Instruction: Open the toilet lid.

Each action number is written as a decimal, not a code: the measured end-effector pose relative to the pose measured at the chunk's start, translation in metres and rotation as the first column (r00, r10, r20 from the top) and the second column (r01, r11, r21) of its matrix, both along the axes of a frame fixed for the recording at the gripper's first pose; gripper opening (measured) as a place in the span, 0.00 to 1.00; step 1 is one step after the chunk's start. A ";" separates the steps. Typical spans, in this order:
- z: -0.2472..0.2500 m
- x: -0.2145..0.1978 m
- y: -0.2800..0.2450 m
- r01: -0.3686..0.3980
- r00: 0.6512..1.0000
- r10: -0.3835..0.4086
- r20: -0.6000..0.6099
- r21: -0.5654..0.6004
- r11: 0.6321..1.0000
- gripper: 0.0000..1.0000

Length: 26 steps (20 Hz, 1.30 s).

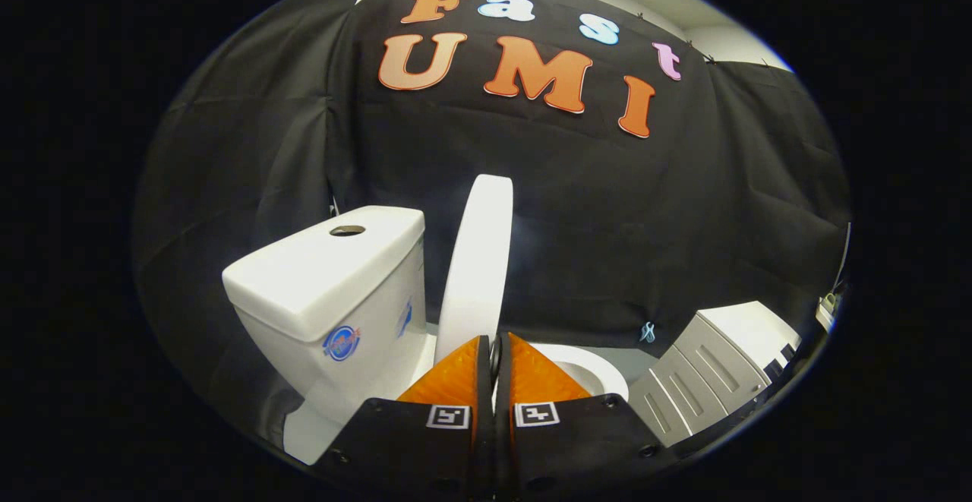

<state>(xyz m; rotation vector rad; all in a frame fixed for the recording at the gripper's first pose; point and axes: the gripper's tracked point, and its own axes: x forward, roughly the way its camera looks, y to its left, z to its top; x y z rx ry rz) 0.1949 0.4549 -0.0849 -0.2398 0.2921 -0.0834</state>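
The claw (495, 350) has its two orange fingers (454, 377) drawn almost together with just a thin dark slit between them, and whether they pinch the bottom edge of the toilet lid (478, 259) cannot be told, since that edge is hidden behind their tips. The lid stands raised, nearly upright and seen edge-on, rising straight ahead of the fingertips, with the white tank (326, 282) just to its left and the seat ring (592, 369) curving out to the right of the fingers. Farther right, well apart from the claw, sits a white ribbed cabinet (714, 369) against the black cloth wall (607, 221).
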 end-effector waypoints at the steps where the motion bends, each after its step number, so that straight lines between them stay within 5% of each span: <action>1: -0.001 0.000 0.007 -0.007 1.000 0.006 -0.002 -0.004 1.000 0.08; 10: -0.011 0.002 0.068 -0.073 0.997 0.072 -0.013 -0.049 0.996 0.08; 18: -0.011 0.002 0.071 -0.067 0.998 0.066 -0.022 -0.063 0.996 0.09; 26: 0.016 0.004 0.063 -0.140 0.990 0.141 -0.009 0.051 0.989 0.30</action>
